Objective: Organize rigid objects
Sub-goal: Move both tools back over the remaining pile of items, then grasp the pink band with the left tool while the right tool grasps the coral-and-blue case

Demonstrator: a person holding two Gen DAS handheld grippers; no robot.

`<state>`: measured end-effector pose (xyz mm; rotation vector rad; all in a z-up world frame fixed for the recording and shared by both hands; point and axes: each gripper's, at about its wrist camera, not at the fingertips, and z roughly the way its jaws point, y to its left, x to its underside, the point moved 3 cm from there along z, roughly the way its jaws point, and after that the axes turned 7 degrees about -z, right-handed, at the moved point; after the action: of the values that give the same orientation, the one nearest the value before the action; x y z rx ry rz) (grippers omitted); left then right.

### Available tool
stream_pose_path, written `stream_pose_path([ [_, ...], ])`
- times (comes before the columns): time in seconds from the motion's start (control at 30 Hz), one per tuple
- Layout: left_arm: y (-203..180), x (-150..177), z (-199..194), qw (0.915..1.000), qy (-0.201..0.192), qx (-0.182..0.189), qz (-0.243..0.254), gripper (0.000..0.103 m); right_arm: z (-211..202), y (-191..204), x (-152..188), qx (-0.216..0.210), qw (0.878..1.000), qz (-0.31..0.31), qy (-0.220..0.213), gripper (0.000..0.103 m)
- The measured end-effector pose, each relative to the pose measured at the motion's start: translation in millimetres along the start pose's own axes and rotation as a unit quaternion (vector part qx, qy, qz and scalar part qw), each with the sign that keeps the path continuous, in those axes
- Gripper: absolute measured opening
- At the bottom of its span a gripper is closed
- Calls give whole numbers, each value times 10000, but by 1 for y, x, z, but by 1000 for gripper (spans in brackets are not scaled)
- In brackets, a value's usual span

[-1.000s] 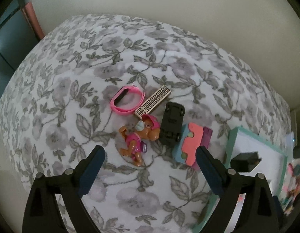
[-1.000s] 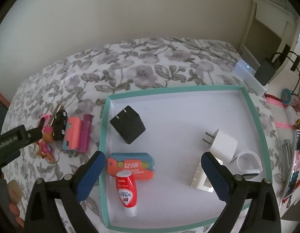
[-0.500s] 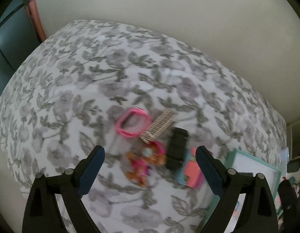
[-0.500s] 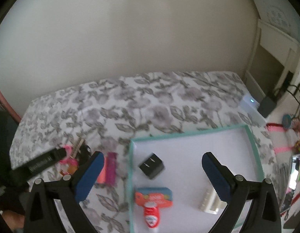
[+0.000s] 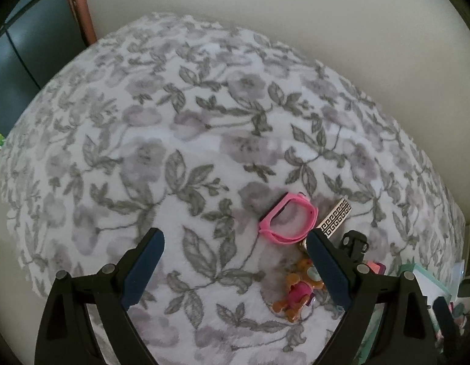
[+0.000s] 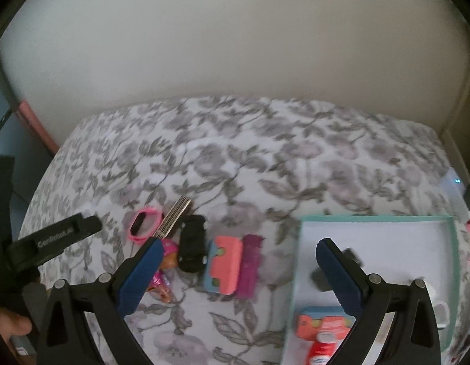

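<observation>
Left wrist view
Left gripper (image 5: 235, 245): fingers spread wide, nothing between them, above the floral cover (image 5: 174, 140).
Band (image 5: 288, 222): pink loop lay just ahead of the right finger (image 5: 326, 269), inside the gap.
Comb (image 5: 336, 217): patterned strip, just beyond the right fingertip, touching the band's side.
Dog (image 5: 297, 292): orange and pink toy lay against the right finger's inner side, partly hidden by it.
Car (image 5: 355, 243): black, outside the right finger, mostly hidden.

Right wrist view
Right gripper (image 6: 239, 251): fingers released, wide apart, holding nothing.
Block (image 6: 224, 266): coral and blue, lay between the fingers, nearer the left one; a purple piece (image 6: 250, 266) touched its right side.
Car (image 6: 192, 248): just right of the left fingertip.
Dog (image 6: 168, 258): behind the left finger (image 6: 140, 273).
Band (image 6: 143, 223), comb (image 6: 174, 217): beyond the left fingertip.
Tray (image 6: 298, 261): teal rim, behind the right finger; a red tube (image 6: 321, 348) and coral box (image 6: 320, 324) lay inside.
Left gripper (image 6: 52, 238): seen far left of the left finger.
</observation>
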<state>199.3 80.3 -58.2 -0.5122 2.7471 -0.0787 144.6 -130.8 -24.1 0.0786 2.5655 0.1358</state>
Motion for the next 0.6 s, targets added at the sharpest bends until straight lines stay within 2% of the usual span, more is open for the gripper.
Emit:
stream_pose_path([
  [0.13, -2, -1, 16, 9999, 118, -5, 31, 95, 22, 7, 8, -2, 9995, -183, 239, 97],
  [0.37, -3, -11, 30, 9999, 33, -101, 63, 94, 57, 2, 22, -128, 9978, -63, 654, 79],
  [0.53, -13, -14, 46, 9994, 5, -164, 310, 94, 71, 5, 27, -151, 9966, -209, 778, 65],
  [0.6, -18, -15, 52, 9989, -28, -190, 431, 94, 76, 6, 27, -182, 9963, -248, 804, 63],
])
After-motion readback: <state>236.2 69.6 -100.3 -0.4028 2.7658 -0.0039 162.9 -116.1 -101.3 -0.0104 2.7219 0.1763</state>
